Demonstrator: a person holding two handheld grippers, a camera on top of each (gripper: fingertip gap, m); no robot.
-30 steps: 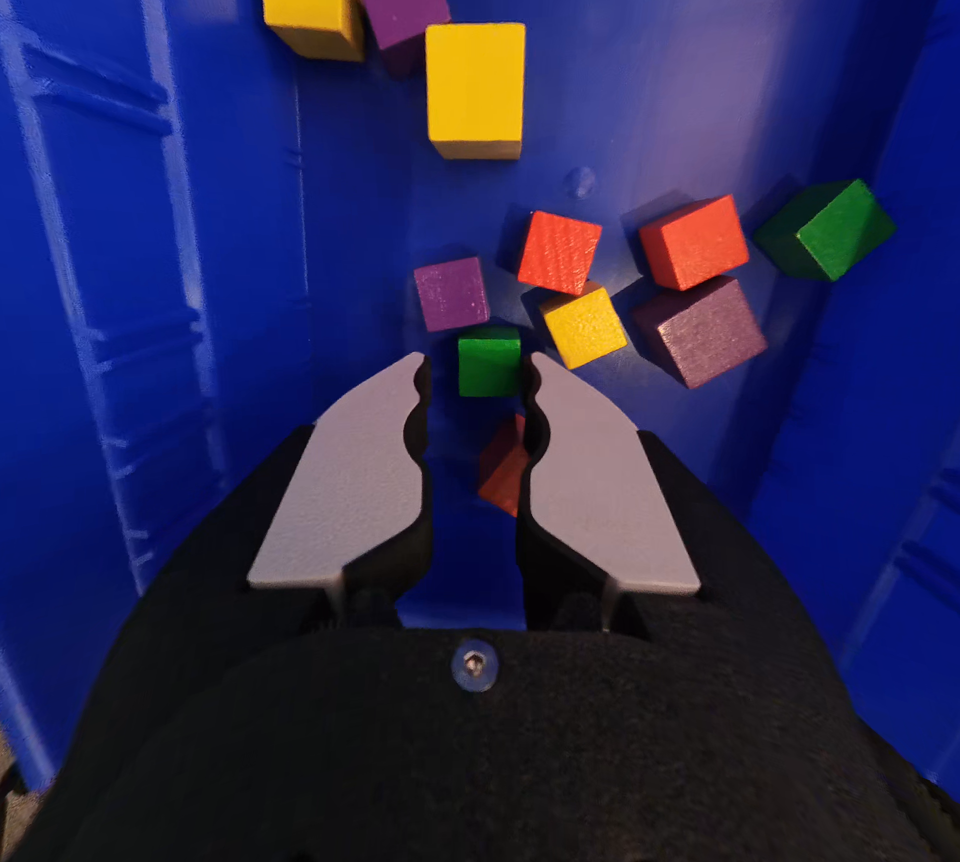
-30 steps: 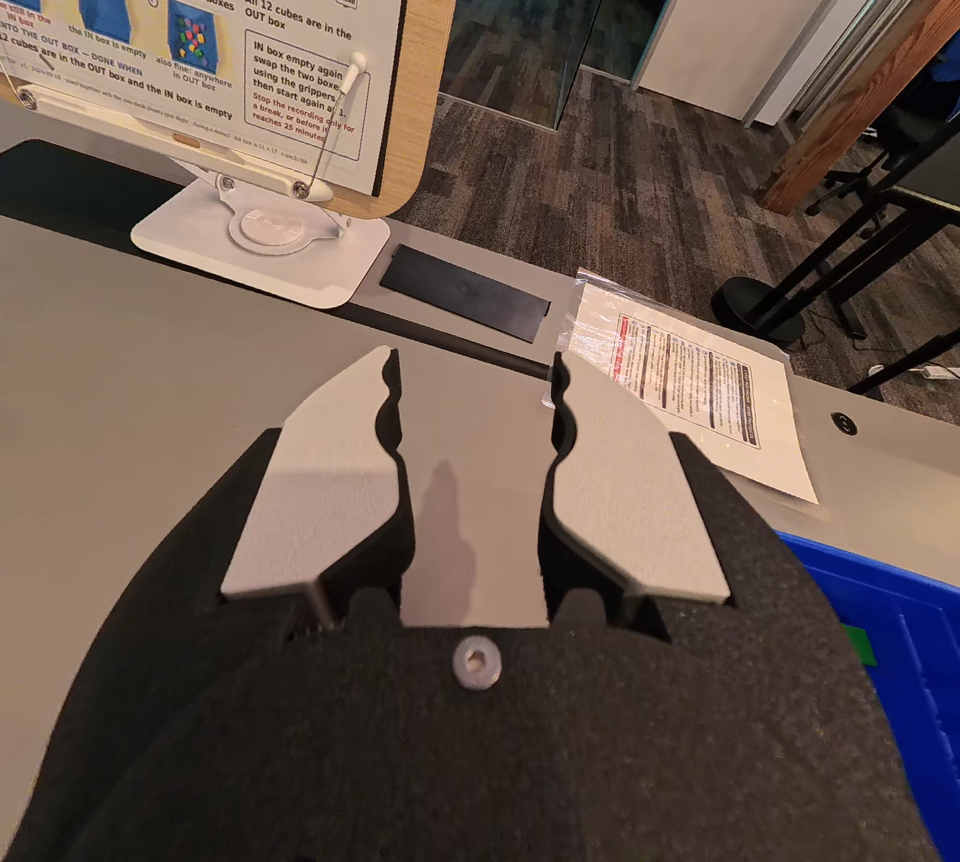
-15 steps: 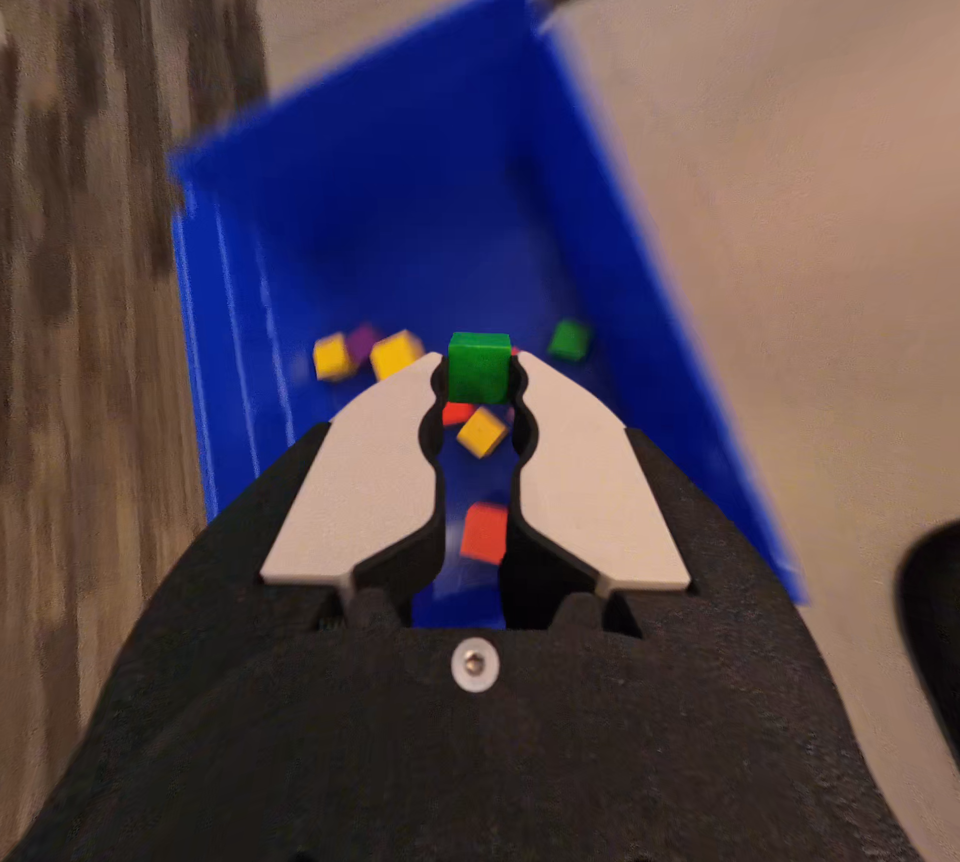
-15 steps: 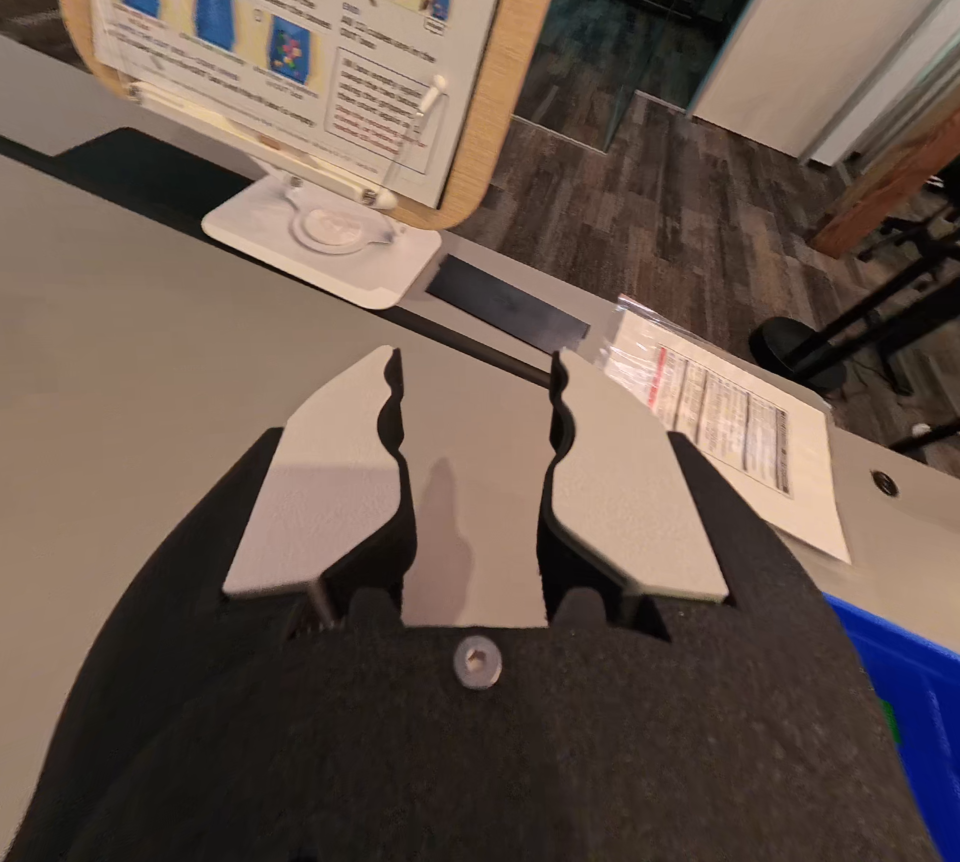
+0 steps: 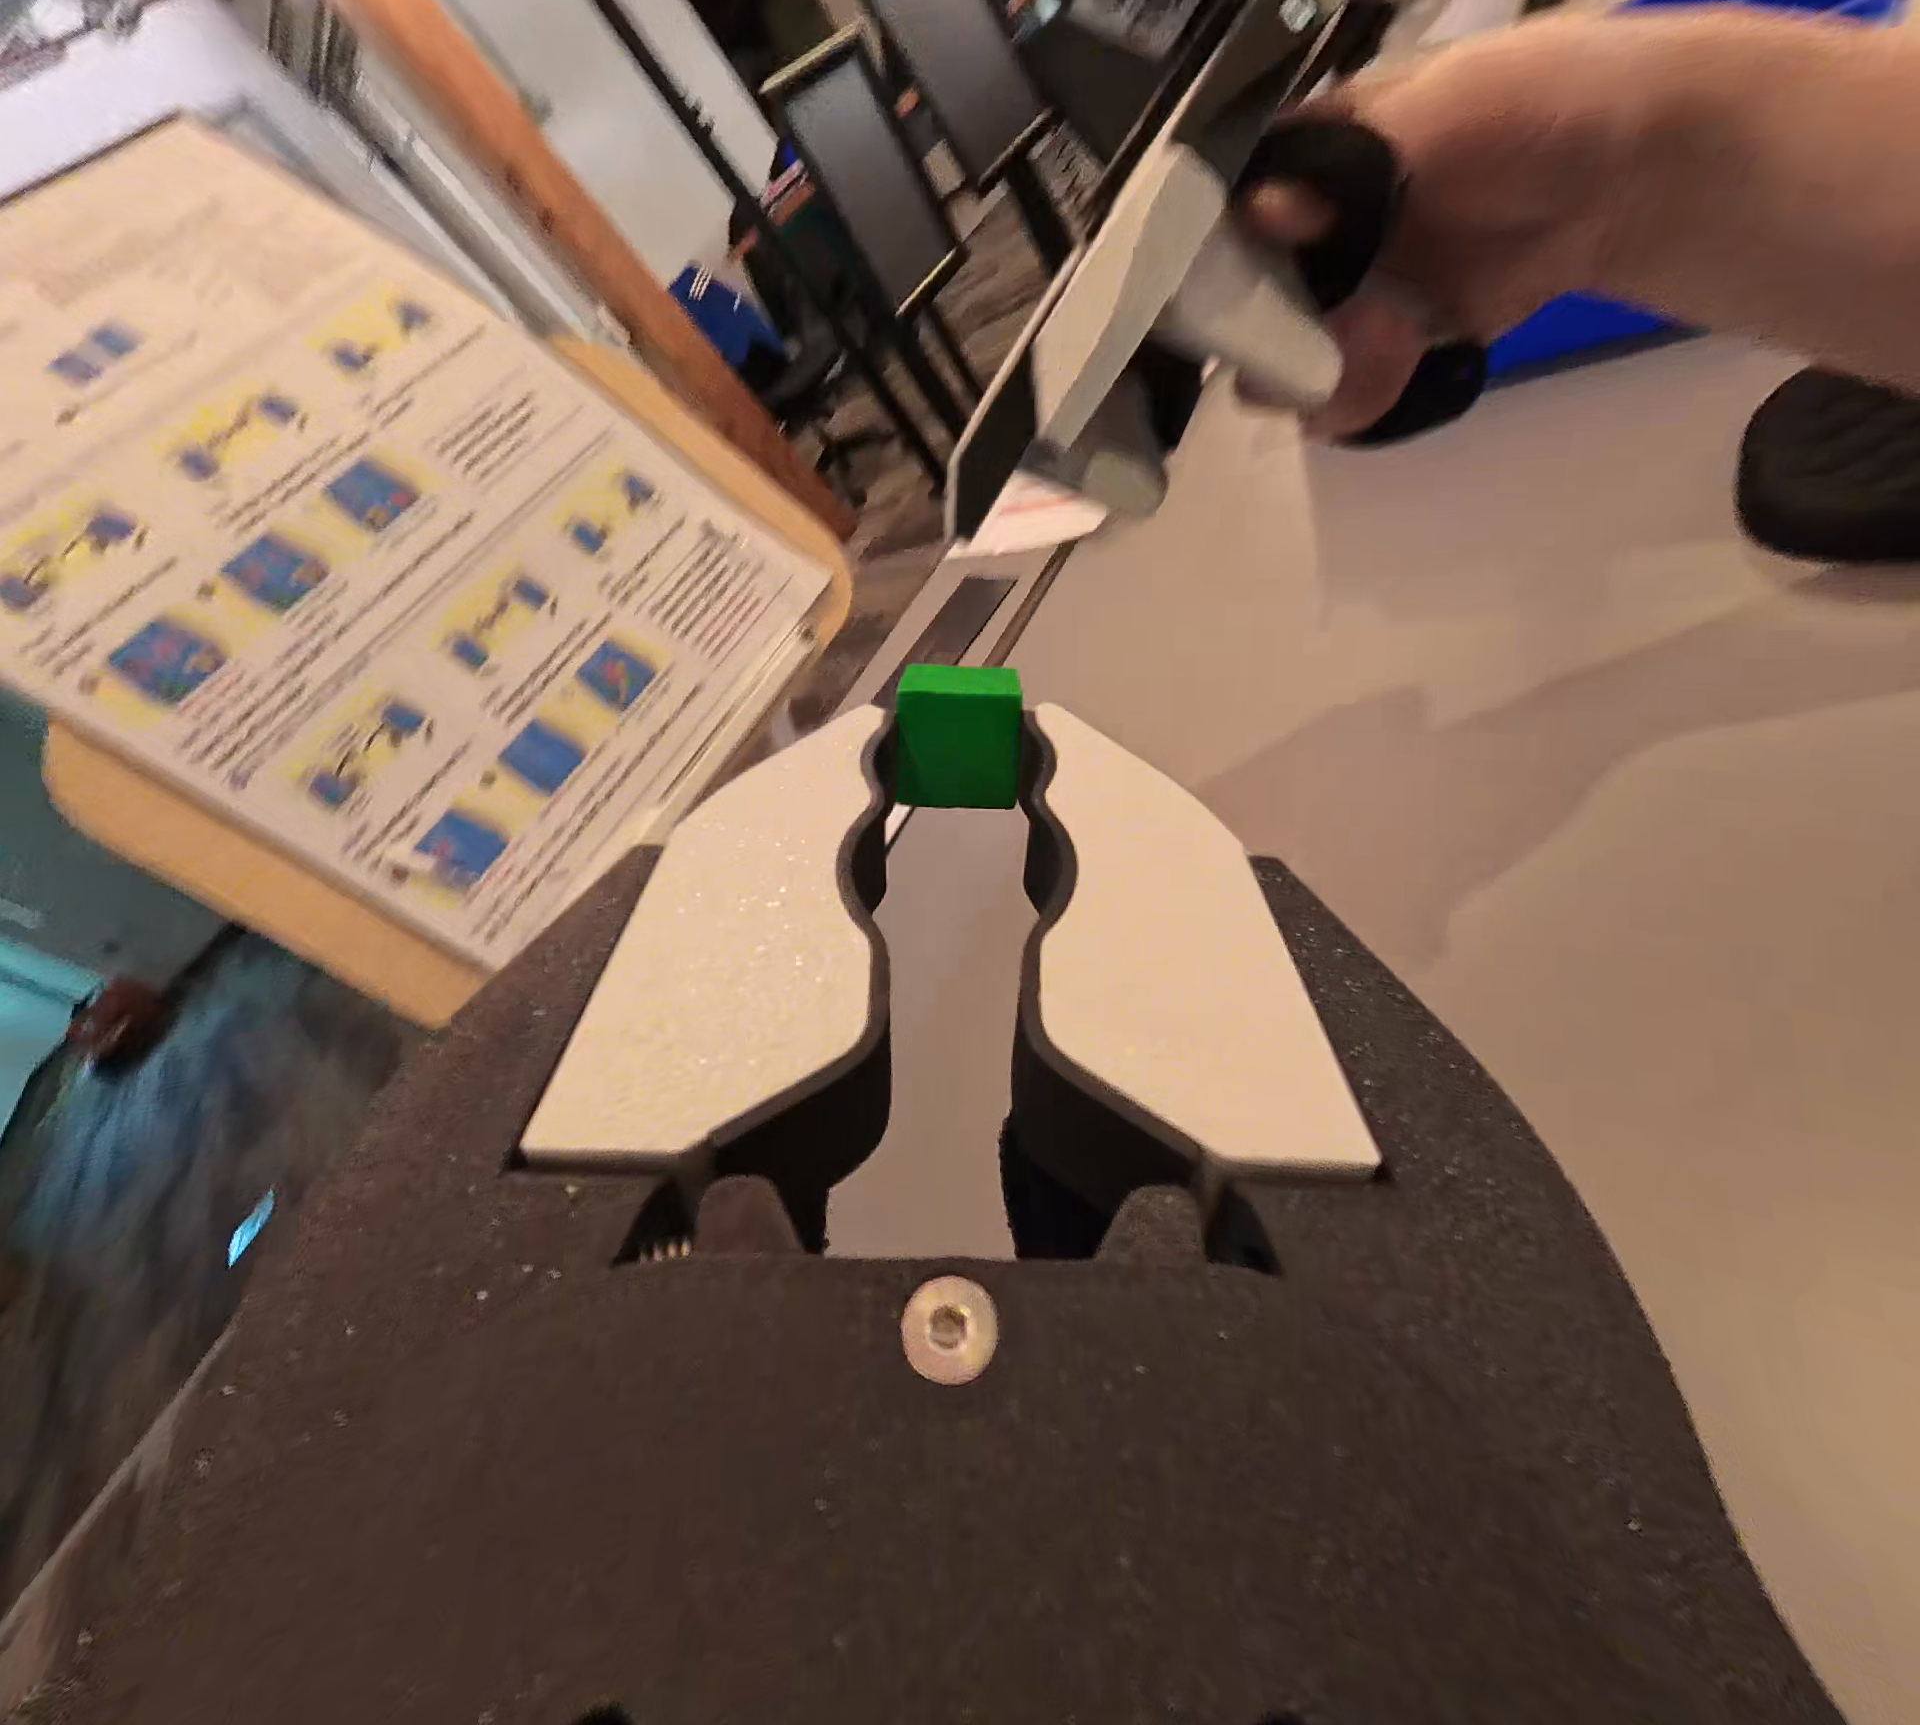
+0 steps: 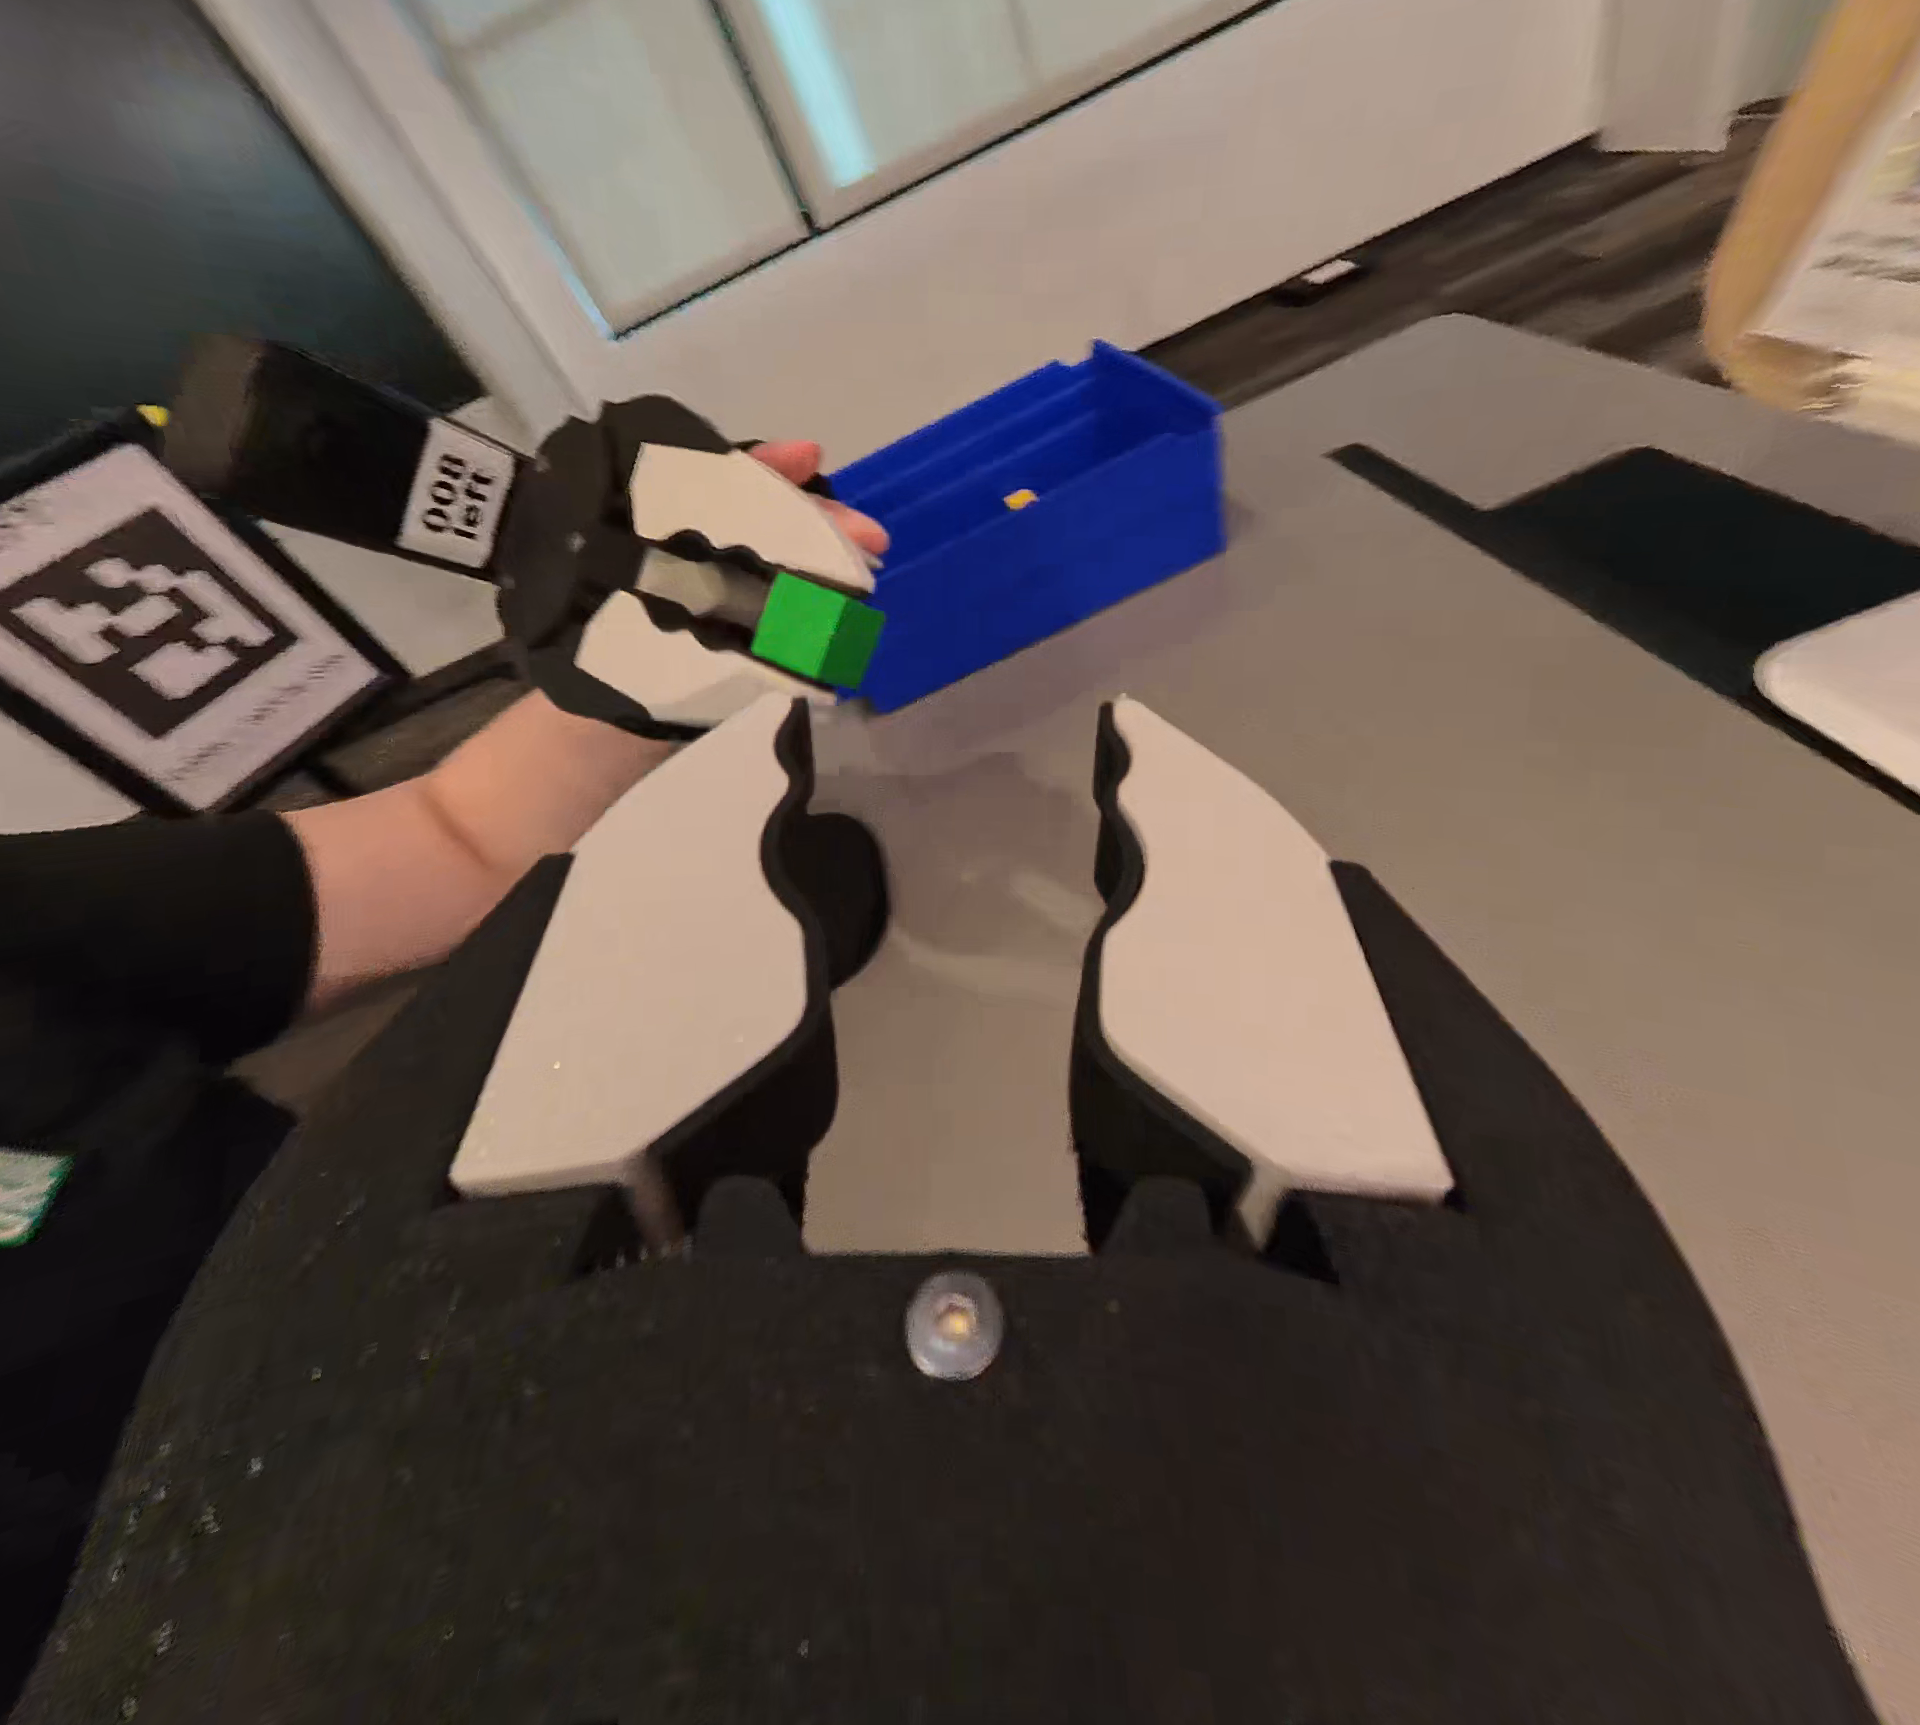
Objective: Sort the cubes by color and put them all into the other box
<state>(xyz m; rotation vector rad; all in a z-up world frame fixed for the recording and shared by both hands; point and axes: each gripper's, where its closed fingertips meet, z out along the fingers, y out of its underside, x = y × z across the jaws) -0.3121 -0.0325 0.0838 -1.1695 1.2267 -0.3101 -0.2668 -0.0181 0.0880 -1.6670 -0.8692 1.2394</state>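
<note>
Between the fingertips of the left tongs (image 5: 957, 735), in the left wrist view, sits a green cube (image 5: 956, 740), pinched from both sides and held above the grey worktop (image 5: 1558, 844). A blurred instruction board (image 5: 343, 553) stands to the left, and the right tongs, gripped by a hand (image 5: 1621, 221), show at upper right. From the right wrist view, the right tongs (image 6: 951, 725) stand spread with nothing between them, over the worktop. Farther off, the left tongs carry the green cube just in front of a blue box (image 6: 1049, 574), which rests on the worktop; a small yellow cube (image 6: 1021, 498) shows inside it.
</note>
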